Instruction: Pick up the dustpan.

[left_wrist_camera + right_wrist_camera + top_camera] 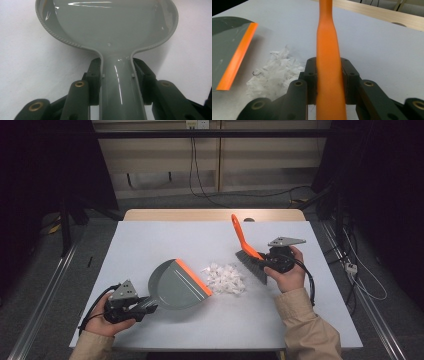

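The left claw (146, 309) is clamped on the handle of one grey dustpan (176, 285), which lies flat on the desk (150, 245) with its orange lip (194, 277) facing a single heap of white paper scraps (225, 278). The right claw (266, 261) grips one brush (247, 254) by its orange handle — bristles (251, 266) just beside the heap.

Overhead light is brightening my table (150, 245); surroundings are staying dark. Glare is streaking my dustpan (107, 22). My close views are blurring softly.
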{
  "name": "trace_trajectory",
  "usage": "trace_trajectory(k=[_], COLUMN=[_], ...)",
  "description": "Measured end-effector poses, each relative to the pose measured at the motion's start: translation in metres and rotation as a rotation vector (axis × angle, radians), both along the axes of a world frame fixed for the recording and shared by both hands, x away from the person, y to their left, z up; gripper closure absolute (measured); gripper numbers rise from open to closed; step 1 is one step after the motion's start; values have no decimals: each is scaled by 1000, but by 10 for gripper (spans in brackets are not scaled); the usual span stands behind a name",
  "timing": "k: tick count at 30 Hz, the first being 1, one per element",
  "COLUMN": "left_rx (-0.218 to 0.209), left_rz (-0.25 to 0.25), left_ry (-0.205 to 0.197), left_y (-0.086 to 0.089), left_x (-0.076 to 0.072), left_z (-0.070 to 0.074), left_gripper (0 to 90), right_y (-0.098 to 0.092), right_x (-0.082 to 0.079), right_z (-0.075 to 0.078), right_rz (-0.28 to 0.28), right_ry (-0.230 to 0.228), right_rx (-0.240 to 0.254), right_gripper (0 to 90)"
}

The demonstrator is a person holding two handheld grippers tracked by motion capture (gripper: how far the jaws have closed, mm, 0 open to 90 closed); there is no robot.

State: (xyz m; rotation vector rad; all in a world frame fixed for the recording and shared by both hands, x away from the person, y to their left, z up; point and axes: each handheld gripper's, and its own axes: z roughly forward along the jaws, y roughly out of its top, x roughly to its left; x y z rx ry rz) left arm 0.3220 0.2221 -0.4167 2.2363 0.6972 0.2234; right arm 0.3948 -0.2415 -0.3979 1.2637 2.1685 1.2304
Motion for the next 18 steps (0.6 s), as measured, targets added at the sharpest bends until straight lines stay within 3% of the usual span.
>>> trace_trajectory(k=[8, 10, 18], left_rx=[10, -4, 29], left_rz=[-44, -46, -93], left_ry=[24, 32, 50], left_y=[-5, -7, -15], left_x=[-2, -3, -2], left_z=[-2, -4, -9], left_gripper=[626, 626, 625], right_y=[4, 5, 12], right_x=[4, 6, 9], right_z=[-6, -8, -14], right_rz=[-18, -24, -23], right_ry=[7, 14, 21], right_rx=[-15, -19, -61], right_gripper=[716, 716, 716])
